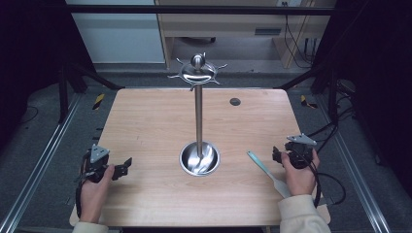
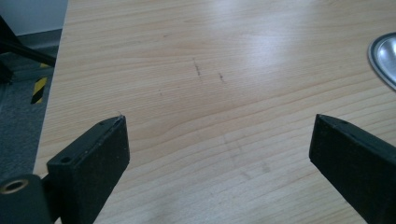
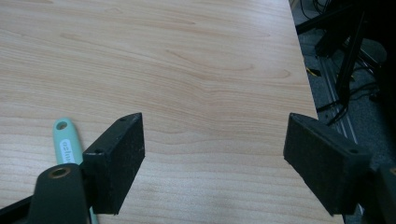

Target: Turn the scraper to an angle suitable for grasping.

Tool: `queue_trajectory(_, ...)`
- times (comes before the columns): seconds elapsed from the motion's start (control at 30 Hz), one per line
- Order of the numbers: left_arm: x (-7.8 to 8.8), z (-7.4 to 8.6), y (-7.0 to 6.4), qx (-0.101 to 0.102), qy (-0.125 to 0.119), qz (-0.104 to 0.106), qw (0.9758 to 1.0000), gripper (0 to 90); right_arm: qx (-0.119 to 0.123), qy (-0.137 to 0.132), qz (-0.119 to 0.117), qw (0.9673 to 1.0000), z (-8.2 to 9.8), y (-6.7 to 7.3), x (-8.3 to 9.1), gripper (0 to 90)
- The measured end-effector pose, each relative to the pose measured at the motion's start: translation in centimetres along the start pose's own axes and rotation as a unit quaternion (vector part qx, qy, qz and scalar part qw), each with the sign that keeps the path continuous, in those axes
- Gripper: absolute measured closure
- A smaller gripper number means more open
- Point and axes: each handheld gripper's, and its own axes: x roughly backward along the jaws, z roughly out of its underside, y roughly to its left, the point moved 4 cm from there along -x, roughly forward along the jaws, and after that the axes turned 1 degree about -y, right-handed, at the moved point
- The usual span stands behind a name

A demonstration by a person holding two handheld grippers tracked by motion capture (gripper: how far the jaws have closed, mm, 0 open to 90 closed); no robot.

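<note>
A steel utensil stand [image 1: 198, 111] rises from a round dish base [image 1: 199, 158] at the table's middle; its hooked crown [image 1: 197, 70] carries nothing. A spatula [image 1: 265, 170] with a mint-green handle lies flat on the wood at the front right. Its handle tip [image 3: 64, 142] shows just left of my right gripper's left jaw. My right gripper [image 1: 278, 155] hovers beside the spatula, open [image 3: 215, 123], with bare wood between its jaws. My left gripper [image 1: 125, 166] sits at the front left, open [image 2: 219, 126] over bare table. The base's rim [image 2: 385, 56] shows at the right edge of the left gripper view.
The wooden table [image 1: 145, 121] has a small dark grommet [image 1: 235, 101] at its far right. Metal rails and cables run along the floor on both sides. The table's right edge [image 3: 303, 79] lies close to my right gripper.
</note>
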Motion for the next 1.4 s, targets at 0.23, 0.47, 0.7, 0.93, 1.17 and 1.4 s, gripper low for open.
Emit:
queue_trajectory(0.23,0.3,0.0,0.6,0.005,-0.011,-0.005,0.9999,2.4,-0.010,0.019,0.009,0.9997,0.0,0.0,-0.3,22.9)
queue_trajectory(0.47,0.2,-0.1,0.4,-0.004,-0.013,0.000,0.9999,2.3,0.002,0.039,0.018,0.9991,0.0,0.1,-1.0,30.1)
queue_trajectory(0.7,-0.1,-0.1,0.1,-0.024,-0.003,0.001,0.9997,2.3,0.028,0.034,-0.016,0.9989,-0.5,1.3,-1.8,62.2)
queue_trajectory(0.93,-0.2,0.0,-0.1,-0.031,0.002,0.005,0.9995,2.4,0.064,0.037,-0.086,0.9936,-0.5,4.3,-2.1,88.0)
queue_trajectory(1.17,-0.5,0.1,-0.3,-0.039,0.014,0.004,0.9991,2.4,0.085,0.053,-0.119,0.9878,-0.2,5.5,-2.5,90.0)
queue_trajectory(1.4,-0.5,0.1,-0.3,-0.041,0.016,0.005,0.9990,2.4,0.102,0.081,-0.132,0.9827,0.3,6.2,-3.2,90.0)
